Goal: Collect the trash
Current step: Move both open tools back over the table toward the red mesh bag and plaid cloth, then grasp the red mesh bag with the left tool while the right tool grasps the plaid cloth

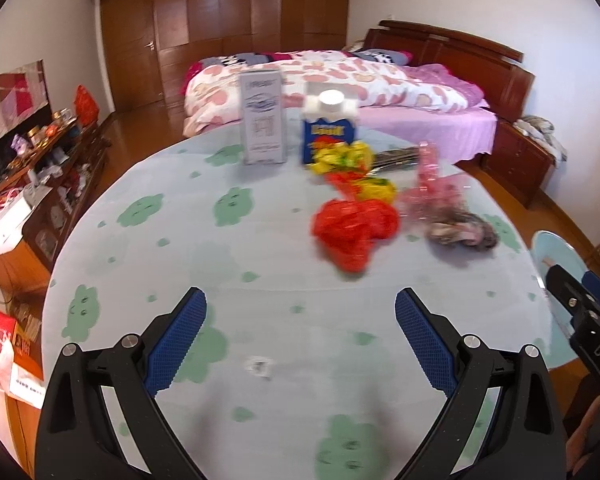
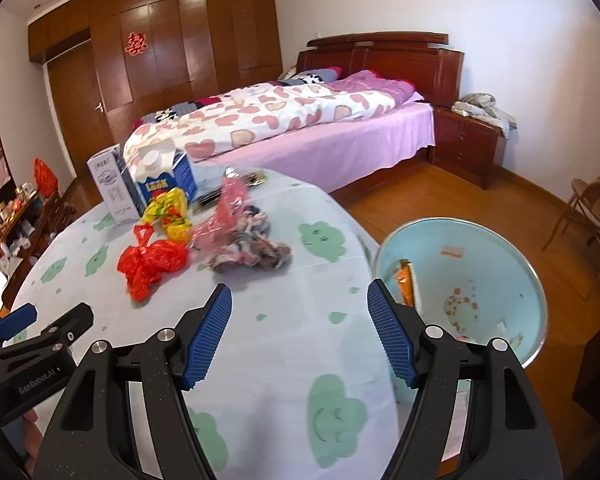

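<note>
Trash lies on the round table (image 1: 172, 264): a crumpled red plastic bag (image 1: 354, 230) (image 2: 152, 264), a yellow wrapper (image 1: 346, 158) (image 2: 170, 210), a pink plastic bag (image 1: 428, 188) (image 2: 228, 208), a crumpled patterned wrapper (image 1: 462, 232) (image 2: 256, 252), a blue milk carton (image 1: 328, 128) (image 2: 166, 178) and a white box (image 1: 262, 120) (image 2: 114, 186). My left gripper (image 1: 300, 322) is open and empty, short of the red bag. My right gripper (image 2: 300, 320) is open and empty at the table's right edge, beside a light-blue bin (image 2: 464, 284).
The bin stands on the wooden floor right of the table and holds an orange packet (image 2: 406, 280); its rim shows in the left wrist view (image 1: 552, 244). A bed (image 2: 300, 128) lies beyond the table. A cluttered cabinet (image 1: 40, 176) stands at left, a folding chair (image 2: 596, 216) at right.
</note>
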`<state>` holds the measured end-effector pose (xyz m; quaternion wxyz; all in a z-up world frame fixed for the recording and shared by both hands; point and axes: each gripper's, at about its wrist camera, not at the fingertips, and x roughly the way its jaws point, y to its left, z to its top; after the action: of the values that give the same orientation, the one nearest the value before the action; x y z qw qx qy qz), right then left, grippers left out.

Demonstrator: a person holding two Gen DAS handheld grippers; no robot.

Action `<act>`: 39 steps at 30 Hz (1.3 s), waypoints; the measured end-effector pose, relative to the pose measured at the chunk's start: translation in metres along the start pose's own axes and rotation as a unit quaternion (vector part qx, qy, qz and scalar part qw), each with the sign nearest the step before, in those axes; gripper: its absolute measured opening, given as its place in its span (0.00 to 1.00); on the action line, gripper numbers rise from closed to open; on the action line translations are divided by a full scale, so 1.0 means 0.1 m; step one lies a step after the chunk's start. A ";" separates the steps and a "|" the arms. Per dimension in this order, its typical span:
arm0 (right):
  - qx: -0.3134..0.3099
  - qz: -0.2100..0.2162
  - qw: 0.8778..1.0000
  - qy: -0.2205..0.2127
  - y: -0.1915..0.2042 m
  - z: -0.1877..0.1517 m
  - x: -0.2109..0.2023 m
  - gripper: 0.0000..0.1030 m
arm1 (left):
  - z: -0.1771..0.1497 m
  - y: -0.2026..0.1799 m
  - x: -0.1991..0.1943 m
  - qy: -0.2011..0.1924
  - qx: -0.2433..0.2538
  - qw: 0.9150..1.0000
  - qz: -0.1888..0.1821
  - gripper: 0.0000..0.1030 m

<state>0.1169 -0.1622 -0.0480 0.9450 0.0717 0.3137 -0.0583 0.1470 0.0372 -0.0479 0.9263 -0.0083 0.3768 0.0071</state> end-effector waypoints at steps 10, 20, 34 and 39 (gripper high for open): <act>-0.016 0.017 1.000 0.021 0.22 0.05 0.28 0.60 | 0.07 0.22 0.32 0.017 -0.003 1.000 0.004 0.90; 0.002 0.027 0.999 0.032 0.16 0.29 0.62 0.56 | 0.43 -0.12 0.66 0.017 0.026 0.999 -0.041 0.84; 0.001 0.077 0.990 0.117 0.18 0.50 1.34 0.51 | 0.52 -0.38 1.18 0.066 0.031 0.994 -0.081 0.53; 0.002 0.090 0.988 0.127 0.19 0.47 1.36 0.26 | 0.48 -0.40 1.15 0.060 0.031 0.993 -0.093 0.35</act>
<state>0.2552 -0.1608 -0.0907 0.8989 0.1080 0.4230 0.0363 0.2639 -0.0008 -0.0931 0.8985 -0.0145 0.4293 -0.0910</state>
